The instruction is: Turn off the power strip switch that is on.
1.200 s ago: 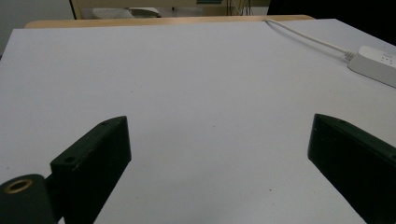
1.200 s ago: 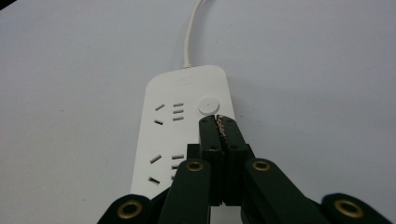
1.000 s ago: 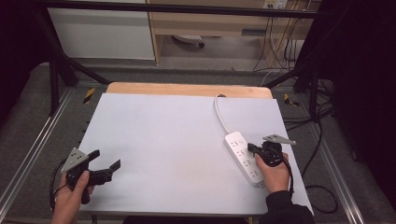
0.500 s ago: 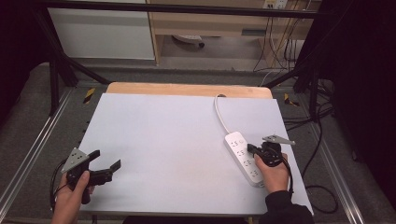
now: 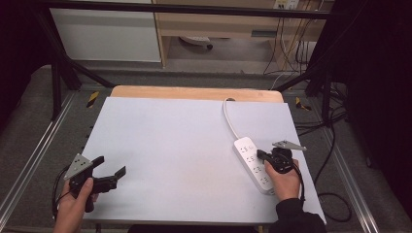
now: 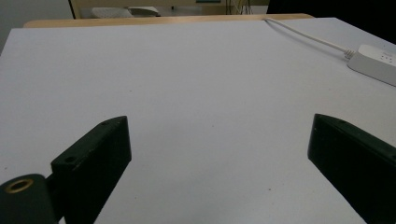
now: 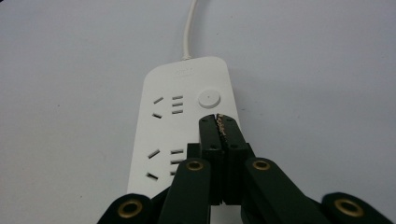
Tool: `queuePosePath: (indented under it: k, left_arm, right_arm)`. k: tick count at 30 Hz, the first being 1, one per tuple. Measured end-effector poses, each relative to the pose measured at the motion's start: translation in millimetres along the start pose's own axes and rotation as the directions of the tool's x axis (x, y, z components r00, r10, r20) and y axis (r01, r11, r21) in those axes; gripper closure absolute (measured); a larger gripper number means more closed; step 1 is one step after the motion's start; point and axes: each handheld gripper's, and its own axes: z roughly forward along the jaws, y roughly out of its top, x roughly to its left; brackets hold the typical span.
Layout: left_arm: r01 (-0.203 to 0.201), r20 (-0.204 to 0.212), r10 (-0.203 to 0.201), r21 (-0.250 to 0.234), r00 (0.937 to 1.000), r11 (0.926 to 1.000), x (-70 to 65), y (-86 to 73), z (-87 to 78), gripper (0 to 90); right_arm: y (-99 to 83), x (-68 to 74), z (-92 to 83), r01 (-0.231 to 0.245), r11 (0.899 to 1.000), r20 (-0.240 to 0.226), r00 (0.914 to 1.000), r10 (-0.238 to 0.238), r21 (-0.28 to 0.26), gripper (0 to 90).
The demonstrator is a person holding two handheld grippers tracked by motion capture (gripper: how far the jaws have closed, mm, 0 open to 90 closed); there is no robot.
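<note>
A white power strip (image 5: 253,164) lies on the right side of the white table (image 5: 180,145), its cord (image 5: 229,116) running to the far edge. My right gripper (image 5: 260,155) hovers over the strip, jaws shut with nothing between them. In the right gripper view the shut tips (image 7: 218,122) sit just short of the strip's round button (image 7: 208,98), above the strip (image 7: 163,135). My left gripper (image 5: 111,169) rests at the near left of the table, jaws wide open and empty. The left gripper view has the open jaws (image 6: 219,154) over bare table, with the strip (image 6: 376,60) far right.
A wooden board edge (image 5: 194,92) runs along the table's far side. Black frame posts (image 5: 58,73) and metal rails (image 5: 29,165) flank the table. Cables (image 5: 335,145) hang off to the right. A cabinet and shelf stand beyond.
</note>
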Motion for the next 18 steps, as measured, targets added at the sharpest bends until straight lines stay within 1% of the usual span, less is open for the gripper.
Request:
queuePosePath:
  k: [7, 10, 16, 18]
  left_arm:
    - [-0.001, 0.000, 0.001, 0.002, 1.0000, 1.0000, -0.2, -0.1, 0.1, 6.0]
    - [-0.001, 0.001, 0.001, 0.002, 1.0000, 1.0000, -0.2, 0.0, -0.3, 6.0]
    - [-0.004, -0.002, 0.004, 0.002, 1.0000, 1.0000, -0.7, 0.0, 0.3, 6.1]
    - [-0.004, -0.002, 0.004, 0.004, 1.0000, 1.0000, -0.6, 0.0, 0.5, 6.1]
  right_arm:
    - [-0.1, 0.0, 0.1, -0.006, 1.000, 0.001, 1.0000, 0.006, 0.000, 89.3]
    - [-0.6, 0.6, 0.1, 0.004, 1.000, -0.007, 1.0000, -0.004, -0.001, 88.0]
    - [-0.2, 3.3, 3.1, 0.022, 1.000, -0.012, 0.9997, -0.022, 0.004, 90.0]
    - [-0.4, 3.5, 2.9, 0.014, 1.000, -0.015, 0.9998, -0.014, 0.002, 90.0]
